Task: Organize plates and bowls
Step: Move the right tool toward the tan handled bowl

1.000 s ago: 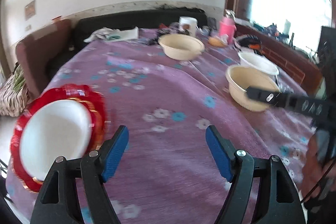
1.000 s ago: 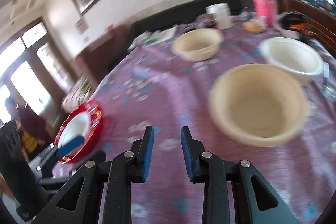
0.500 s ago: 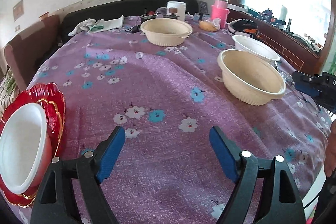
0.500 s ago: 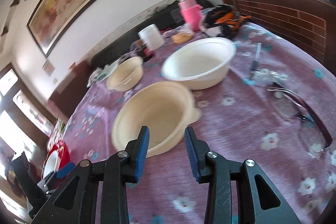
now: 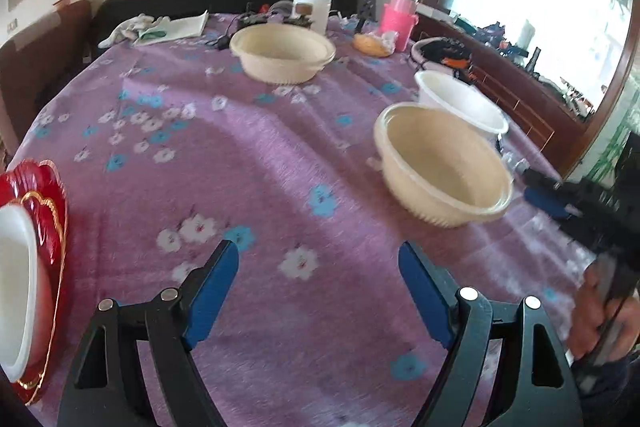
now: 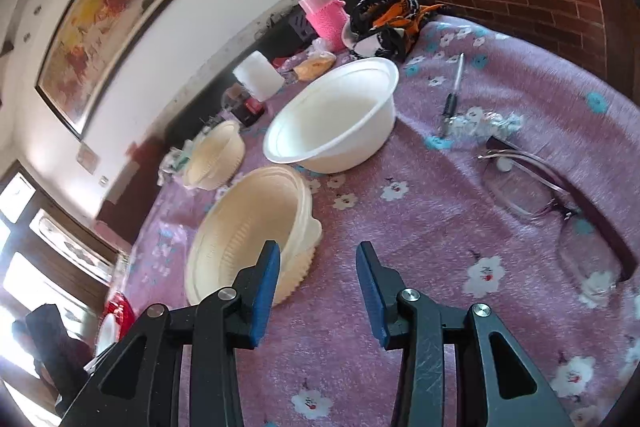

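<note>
Across the purple flowered tablecloth I see everything laid out, and I take the nearer cream bowl as my landmark. Just behind it, almost touching its far rim, sits the white bowl; well beyond it, toward the far edge, stands a second cream bowl. Far to its left, at the table's edge, a red scalloped plate carries a white dish. Past the white bowl I make out a pink bottle and a white cup. My left gripper hovers in front of the landmark bowl with its blue pads spread wide, holding nothing. My right gripper is at the bowl's near right rim, jaws parted and empty, the left pad against the rim in my view. To the bowl's right lie clear-framed glasses and a pen
</note>
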`<state>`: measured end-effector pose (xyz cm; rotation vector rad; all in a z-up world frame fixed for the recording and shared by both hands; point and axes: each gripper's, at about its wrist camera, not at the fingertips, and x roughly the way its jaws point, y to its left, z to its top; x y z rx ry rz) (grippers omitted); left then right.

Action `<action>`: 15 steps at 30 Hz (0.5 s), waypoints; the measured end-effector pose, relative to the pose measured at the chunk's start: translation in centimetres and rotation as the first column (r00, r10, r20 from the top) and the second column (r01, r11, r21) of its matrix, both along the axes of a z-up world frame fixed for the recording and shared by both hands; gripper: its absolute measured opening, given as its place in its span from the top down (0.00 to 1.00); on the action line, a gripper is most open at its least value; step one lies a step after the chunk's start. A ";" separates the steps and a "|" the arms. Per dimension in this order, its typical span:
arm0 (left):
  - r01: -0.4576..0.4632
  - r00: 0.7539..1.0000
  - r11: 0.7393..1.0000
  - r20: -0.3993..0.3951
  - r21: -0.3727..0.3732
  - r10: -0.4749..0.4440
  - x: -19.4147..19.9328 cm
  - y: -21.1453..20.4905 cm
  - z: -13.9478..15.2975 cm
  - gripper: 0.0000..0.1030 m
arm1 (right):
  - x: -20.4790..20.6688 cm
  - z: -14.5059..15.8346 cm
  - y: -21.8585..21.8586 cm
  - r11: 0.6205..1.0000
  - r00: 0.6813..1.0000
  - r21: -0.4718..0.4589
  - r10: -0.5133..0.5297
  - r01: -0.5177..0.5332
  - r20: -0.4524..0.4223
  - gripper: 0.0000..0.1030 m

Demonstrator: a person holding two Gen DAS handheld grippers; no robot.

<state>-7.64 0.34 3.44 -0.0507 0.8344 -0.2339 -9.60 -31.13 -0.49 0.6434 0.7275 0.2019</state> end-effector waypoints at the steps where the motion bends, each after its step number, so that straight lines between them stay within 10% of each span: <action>1: 0.002 1.000 1.000 0.005 -0.010 -0.002 0.2 -0.2 0.4 0.21 | 0.0 -0.1 0.0 1.000 1.000 0.007 -0.001 0.001 0.011 0.59; 15: -0.005 0.999 0.998 -0.034 -0.056 0.003 7.6 -3.8 1.8 0.21 | -0.7 -0.2 1.7 0.998 0.993 -0.027 0.064 -0.061 0.102 0.59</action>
